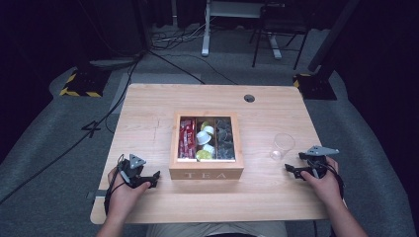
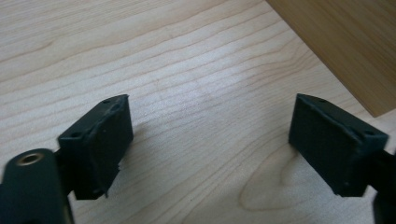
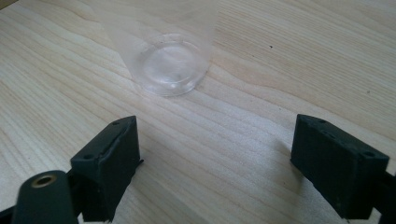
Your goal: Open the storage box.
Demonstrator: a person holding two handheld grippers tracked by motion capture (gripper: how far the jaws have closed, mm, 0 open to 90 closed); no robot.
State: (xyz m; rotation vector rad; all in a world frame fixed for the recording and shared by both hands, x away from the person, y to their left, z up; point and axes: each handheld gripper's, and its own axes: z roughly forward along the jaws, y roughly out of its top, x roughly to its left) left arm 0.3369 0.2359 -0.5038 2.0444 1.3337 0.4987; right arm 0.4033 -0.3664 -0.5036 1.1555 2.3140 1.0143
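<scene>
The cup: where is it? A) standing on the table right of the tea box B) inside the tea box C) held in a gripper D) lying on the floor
A: the cup stands upright on the table, to the right of the tea box, apart from it, and the open right gripper is not touching it.

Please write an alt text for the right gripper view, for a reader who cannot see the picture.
The right gripper has its two black jaws wide open above a light wooden table, with nothing between them. Just beyond the jaws, a clear plastic cup stands upright on the table, empty as far as one can see, and the jaws do not touch it.
</scene>
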